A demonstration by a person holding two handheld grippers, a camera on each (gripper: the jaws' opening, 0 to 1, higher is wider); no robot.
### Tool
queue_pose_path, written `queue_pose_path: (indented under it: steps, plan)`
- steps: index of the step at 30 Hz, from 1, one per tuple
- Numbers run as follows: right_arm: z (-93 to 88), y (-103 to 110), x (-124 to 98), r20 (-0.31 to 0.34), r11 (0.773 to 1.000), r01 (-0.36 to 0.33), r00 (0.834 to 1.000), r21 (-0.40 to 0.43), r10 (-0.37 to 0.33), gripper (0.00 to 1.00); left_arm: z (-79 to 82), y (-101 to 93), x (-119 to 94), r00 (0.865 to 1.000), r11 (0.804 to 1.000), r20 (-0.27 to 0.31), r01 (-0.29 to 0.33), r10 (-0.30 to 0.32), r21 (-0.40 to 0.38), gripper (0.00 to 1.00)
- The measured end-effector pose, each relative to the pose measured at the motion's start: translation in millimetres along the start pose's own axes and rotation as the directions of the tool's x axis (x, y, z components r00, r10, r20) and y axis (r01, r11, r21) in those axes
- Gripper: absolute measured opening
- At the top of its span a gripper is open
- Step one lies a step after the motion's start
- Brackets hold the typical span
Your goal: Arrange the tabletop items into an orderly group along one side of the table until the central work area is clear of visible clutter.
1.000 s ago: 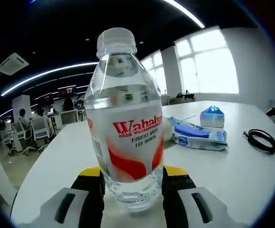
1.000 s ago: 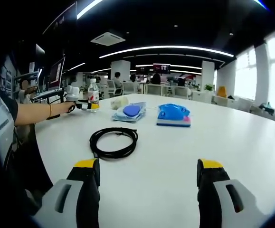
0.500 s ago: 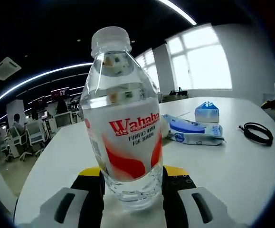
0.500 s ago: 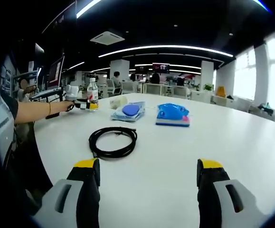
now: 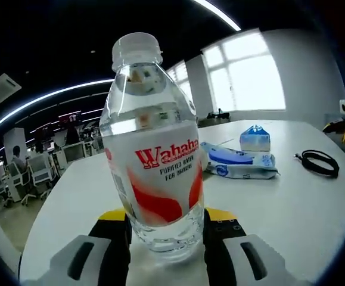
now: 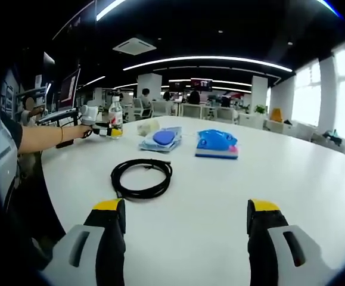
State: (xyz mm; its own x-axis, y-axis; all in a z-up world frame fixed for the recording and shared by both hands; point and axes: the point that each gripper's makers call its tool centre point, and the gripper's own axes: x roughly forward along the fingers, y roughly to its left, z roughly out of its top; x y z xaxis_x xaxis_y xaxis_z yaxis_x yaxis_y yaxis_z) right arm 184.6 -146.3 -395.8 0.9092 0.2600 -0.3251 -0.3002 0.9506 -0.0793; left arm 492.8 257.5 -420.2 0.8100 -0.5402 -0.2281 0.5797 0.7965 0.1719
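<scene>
In the left gripper view, the left hand-held gripper (image 5: 165,238) has its yellow-tipped black jaws closed against the base of a clear plastic water bottle (image 5: 154,149) with a white cap and a red-and-white "Wahaha" label, which stands upright between them just above the white round desk (image 5: 291,208). Taking that bottle as the landmark, a flat blue-and-white packet of wipes (image 5: 236,164) lies just beyond it, a small blue-and-white tissue pack (image 5: 254,138) sits behind the packet, and a coiled black cable (image 5: 318,162) lies farther off, well apart from the bottle. In the right gripper view, the right hand-held gripper (image 6: 184,229) holds its jaws wide apart with nothing between them, over bare desk; the coiled cable (image 6: 141,177) lies nearest it, the wipes packet (image 6: 160,139) and tissue pack (image 6: 217,143) beyond, and the bottle (image 6: 115,116) farthest, held out by the person's arm (image 6: 44,138).
</scene>
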Motion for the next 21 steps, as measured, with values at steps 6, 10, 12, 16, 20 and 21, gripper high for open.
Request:
queue_pose_path:
  steps: [6,10,12,16,20,21]
  plan:
    - [-0.4,1.7,-0.1,-0.002,1.000,-0.002,1.000,-0.002,0.002,0.80,-0.6,-2.2,-1.4,1.000,1.000,-0.001,0.003,-0.003,0.007,0.46]
    - [-1.5,1.5,-0.8,-0.006,1.000,0.002,1.000,-0.001,-0.002,0.80,-1.0,-2.7,-1.8,1.000,1.000,-0.004,0.000,0.000,0.013,0.47]
    - [-1.3,2.0,-1.1,-0.005,1.000,0.001,1.000,-0.003,-0.001,0.80,-1.4,-2.9,-2.1,1.000,1.000,-0.008,-0.005,0.005,0.023,0.47]
    - [-1.5,2.2,-1.0,-0.005,1.000,0.002,1.000,-0.002,-0.002,0.80,-2.3,-2.1,-2.2,1.000,0.999,-0.016,-0.011,0.012,0.039,0.47]
    - [-1.7,3.1,-0.7,-0.007,1.000,-0.002,1.000,-0.002,0.002,0.80,-3.1,-1.9,-2.4,0.999,0.998,-0.030,-0.017,0.018,0.056,0.48]
    - [-1.5,3.3,-0.6,-0.006,1.000,-0.003,1.000,-0.001,0.003,0.80,-3.2,-1.9,-2.5,0.999,0.998,-0.033,-0.018,0.020,0.060,0.48]
